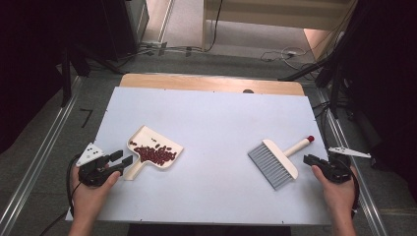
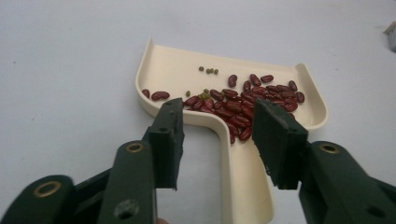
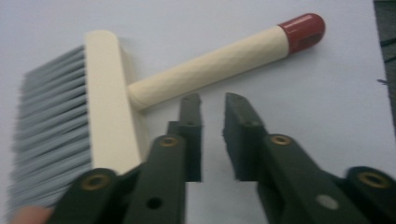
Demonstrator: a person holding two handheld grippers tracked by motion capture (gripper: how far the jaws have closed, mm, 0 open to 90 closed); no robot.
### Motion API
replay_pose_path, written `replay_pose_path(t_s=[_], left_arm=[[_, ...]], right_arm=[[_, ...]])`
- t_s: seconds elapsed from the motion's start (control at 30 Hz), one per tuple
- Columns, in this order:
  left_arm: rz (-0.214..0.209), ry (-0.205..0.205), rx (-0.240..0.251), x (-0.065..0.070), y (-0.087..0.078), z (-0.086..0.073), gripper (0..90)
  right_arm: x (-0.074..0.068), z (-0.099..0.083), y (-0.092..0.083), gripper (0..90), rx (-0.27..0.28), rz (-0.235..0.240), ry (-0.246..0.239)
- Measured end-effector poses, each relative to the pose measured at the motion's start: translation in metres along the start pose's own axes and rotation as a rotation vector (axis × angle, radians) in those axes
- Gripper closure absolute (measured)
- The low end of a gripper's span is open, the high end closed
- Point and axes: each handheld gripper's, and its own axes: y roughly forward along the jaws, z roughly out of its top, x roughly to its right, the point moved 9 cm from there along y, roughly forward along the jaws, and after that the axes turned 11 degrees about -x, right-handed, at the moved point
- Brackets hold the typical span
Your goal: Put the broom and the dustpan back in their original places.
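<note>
Lower left of the high view: cream dustpan (image 1: 156, 151) flat on the white counter (image 1: 211, 118), loaded with dark red beans (image 1: 156, 154), handle pointing toward the frame's lower left. Lower right: hand brush (image 1: 279, 160) lying flat, grey bristles toward the bottom of the frame, red-capped handle toward the upper right.

Left gripper (image 1: 118, 162) just beside the dustpan handle; in the left gripper view (image 2: 217, 140) jaws spread to either side of the handle (image 2: 243, 186), pads clear of it, nothing pinched. Beans (image 2: 243, 105) heaped near the neck of the pan, a few small green ones among them.

Right gripper (image 1: 311, 160) near the brush handle at the right edge of the counter; in the right gripper view (image 3: 212, 135) jaws drawn nearly together with a narrow gap, empty, tips just short of the brush handle (image 3: 215, 65).

Likely step: taking up both tools. To do it well:
- Left: centre the handle between the pads, close squarely across its flat sides, keep the pan level on lifting so the beans stay back from the open lip.
- Right: spread wider first, since the gap looks too narrow for the round handle; approach across it at mid-length, short of the red cap (image 3: 301, 28).
- Close firmly; a round handle is apt to roll.
</note>
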Motion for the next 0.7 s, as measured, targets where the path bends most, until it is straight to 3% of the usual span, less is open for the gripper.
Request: replay_pose_path(t_s=[0.1, 0.27, 0.4, 0.7], left_arm=[[0.015, -0.023, -0.006, -0.009, -0.002, -0.004, 64.6], [0.019, -0.045, -0.106, -0.017, 0.010, -0.019, 80.7], [-0.017, -0.044, -0.172, -0.012, 0.020, -0.028, 90.0], [-0.057, -0.005, -0.192, 0.000, 0.024, -0.028, 90.0]], right_arm=[[0.007, 0.003, 0.008, 88.1, -0.011, -0.060, 0.015], [0.014, 0.011, 0.025, 88.2, -0.054, -0.098, 0.026], [0.022, 0.020, 0.037, 88.3, -0.082, -0.121, 0.053], [0.025, 0.037, 0.047, 88.4, -0.111, -0.132, 0.059]])
